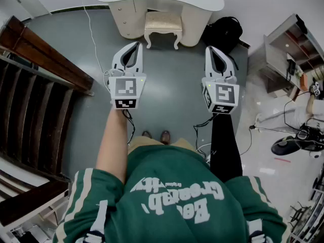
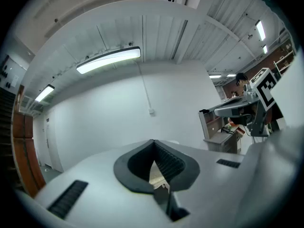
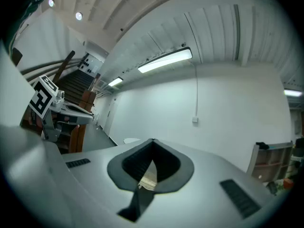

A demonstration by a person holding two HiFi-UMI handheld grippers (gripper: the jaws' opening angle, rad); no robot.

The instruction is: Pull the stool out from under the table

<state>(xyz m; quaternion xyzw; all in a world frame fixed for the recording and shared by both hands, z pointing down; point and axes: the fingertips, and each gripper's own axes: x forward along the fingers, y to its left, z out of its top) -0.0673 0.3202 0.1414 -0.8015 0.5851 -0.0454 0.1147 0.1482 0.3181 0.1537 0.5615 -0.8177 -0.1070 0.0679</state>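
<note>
A cream stool with a padded seat and curved legs stands tucked between the pedestals of a cream dressing table at the far wall. Both grippers are held level in front of me, pointing at the table and well short of it. My left gripper is shut with nothing in it, and its jaws meet in the left gripper view. My right gripper is also shut and empty, with its jaws together in the right gripper view. Neither one touches the stool.
A dark wooden staircase fills the left side. A black bag sits right of the table, beside a shelf unit. A white cable runs over the grey floor. An office chair base stands at the right.
</note>
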